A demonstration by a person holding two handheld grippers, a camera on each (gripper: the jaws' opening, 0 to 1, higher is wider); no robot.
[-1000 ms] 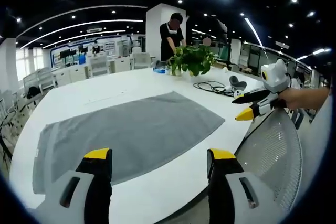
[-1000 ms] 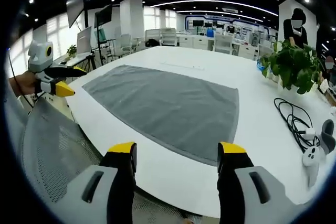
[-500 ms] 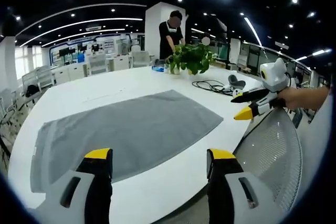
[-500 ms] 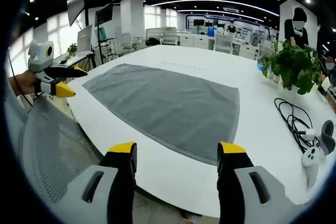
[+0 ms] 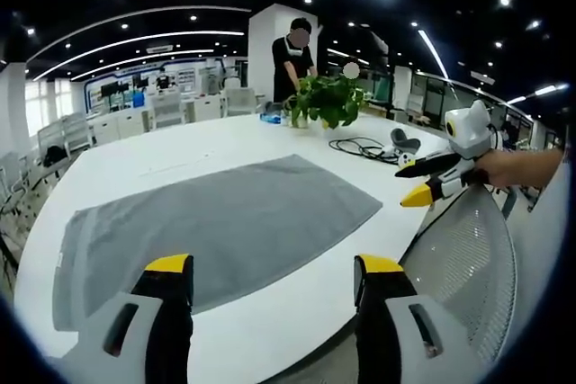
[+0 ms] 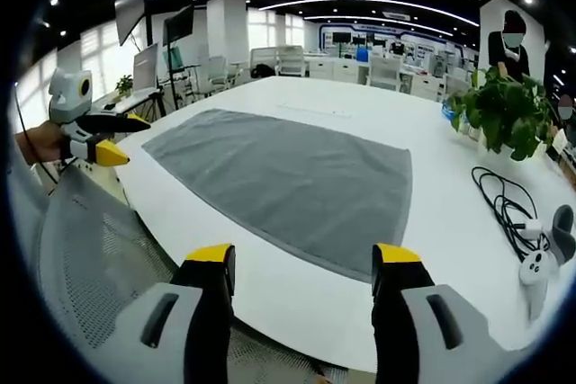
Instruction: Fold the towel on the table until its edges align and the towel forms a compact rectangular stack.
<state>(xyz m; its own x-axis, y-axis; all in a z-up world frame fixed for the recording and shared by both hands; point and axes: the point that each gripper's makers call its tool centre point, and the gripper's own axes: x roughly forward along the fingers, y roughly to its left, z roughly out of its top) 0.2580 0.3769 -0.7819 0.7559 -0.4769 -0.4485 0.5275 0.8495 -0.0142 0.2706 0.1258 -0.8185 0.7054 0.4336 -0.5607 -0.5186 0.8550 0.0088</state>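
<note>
Yellow-tipped jaws of the left gripper [image 5: 270,281] stand wide apart, nothing between them, just off the near edge of the smooth white round-edged table [image 5: 297,312]. Same for the right gripper [image 6: 304,267]: jaws spread, empty. Between them the grey terry towel [image 5: 225,222] lies flat, unfolded, one soft rectangle on the tabletop. Beyond it, a leafy green potted plant [image 6: 506,114] and a coiled black cable [image 6: 504,200].
</note>
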